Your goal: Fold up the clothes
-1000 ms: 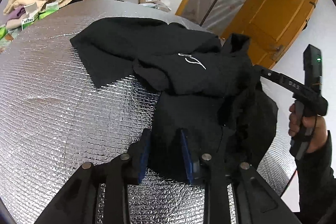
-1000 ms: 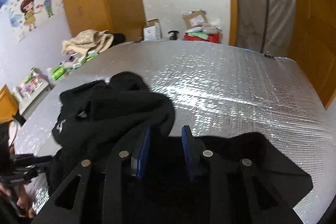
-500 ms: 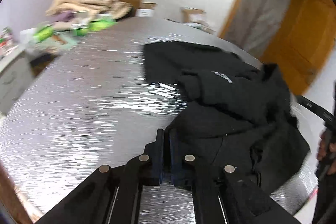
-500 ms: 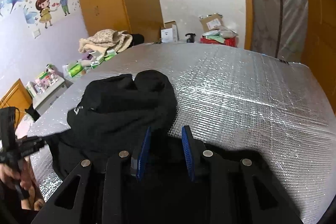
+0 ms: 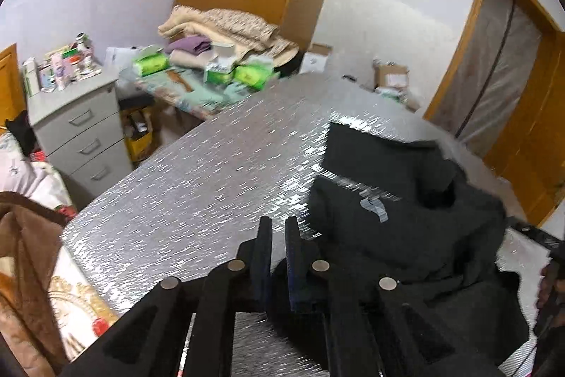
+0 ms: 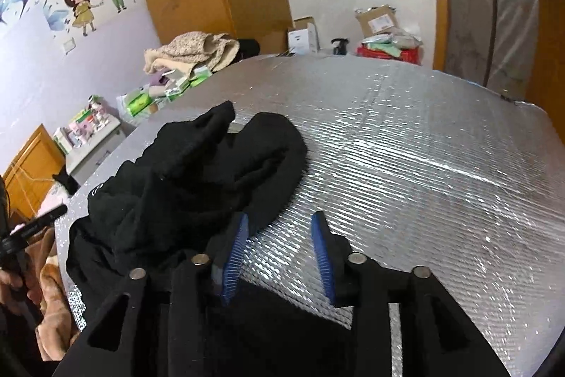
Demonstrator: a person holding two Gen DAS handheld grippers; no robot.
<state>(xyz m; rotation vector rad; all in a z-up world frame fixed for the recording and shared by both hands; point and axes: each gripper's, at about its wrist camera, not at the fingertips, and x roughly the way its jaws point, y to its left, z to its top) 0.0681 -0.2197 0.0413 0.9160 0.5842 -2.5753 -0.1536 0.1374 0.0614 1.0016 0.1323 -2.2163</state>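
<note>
A black garment [image 5: 406, 235] with a small pale logo lies crumpled on the silver quilted table cover [image 5: 212, 200]. My left gripper [image 5: 279, 232] is at its near left edge. Its jaws stand almost together and are easing open, with a fold of black cloth still pinched low between them. In the right wrist view the same garment [image 6: 197, 175] is heaped to the left. My right gripper [image 6: 280, 221] is opening wide, and only bare silver cover [image 6: 423, 147] shows between its blue pads. Cloth brushes the outside of its left finger [image 6: 236, 242], and more black cloth lies under the gripper body.
Beyond the table's left edge are a grey drawer cabinet [image 5: 81, 126] with bottles on top, a brown blanket [image 5: 21, 271], and a low surface with folded blankets [image 5: 219, 27] and green tissue packs. Cardboard boxes [image 6: 378, 20] stand at the far wall, and wooden doors are on the right.
My left gripper shut on the garment's near edge and drew it left and upward as the view swung left. My right jaws widened, and the cloth that lay between them is now beside them.
</note>
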